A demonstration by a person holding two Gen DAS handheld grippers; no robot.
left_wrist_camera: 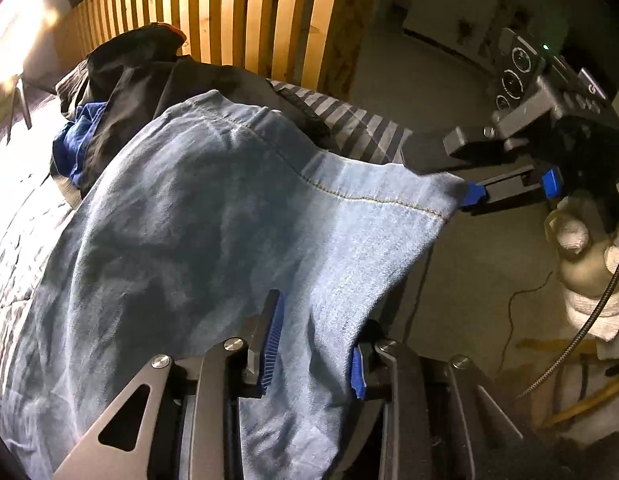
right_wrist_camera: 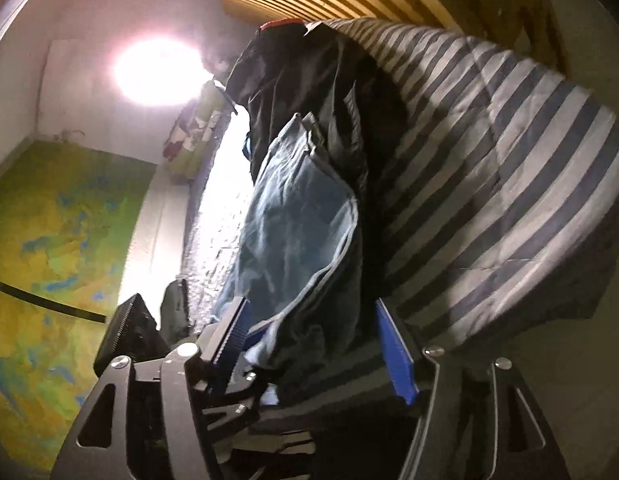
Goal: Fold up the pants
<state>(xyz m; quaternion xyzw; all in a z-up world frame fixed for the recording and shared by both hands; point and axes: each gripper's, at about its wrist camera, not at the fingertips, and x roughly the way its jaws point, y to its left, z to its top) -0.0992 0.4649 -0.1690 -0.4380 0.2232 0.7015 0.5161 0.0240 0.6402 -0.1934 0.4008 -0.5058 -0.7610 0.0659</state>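
Note:
Light blue jeans (left_wrist_camera: 213, 216) lie spread over the bed, with a stitched seam running toward their right corner. At the bottom of the left wrist view my left gripper (left_wrist_camera: 315, 358) has a fold of the denim filling the gap between its blue pads (left_wrist_camera: 271, 344), which press on it. My right gripper (left_wrist_camera: 465, 176) sits at the jeans' right corner, held by a gloved hand (left_wrist_camera: 581, 248). In the right wrist view the jeans (right_wrist_camera: 297, 216) hang loosely between the fingers of the right gripper (right_wrist_camera: 313, 340); its jaws stand wide and the right pad (right_wrist_camera: 395, 352) is clear of the cloth.
A pile of dark clothes (left_wrist_camera: 149, 80) and a blue garment (left_wrist_camera: 77, 136) lie behind the jeans. A striped blanket (right_wrist_camera: 509, 160) covers the bed in front of a slatted wooden headboard (left_wrist_camera: 237, 12). There is a bright lamp (right_wrist_camera: 157, 72), a green-yellow rug (right_wrist_camera: 57, 232), and a cable on the floor (left_wrist_camera: 509, 320).

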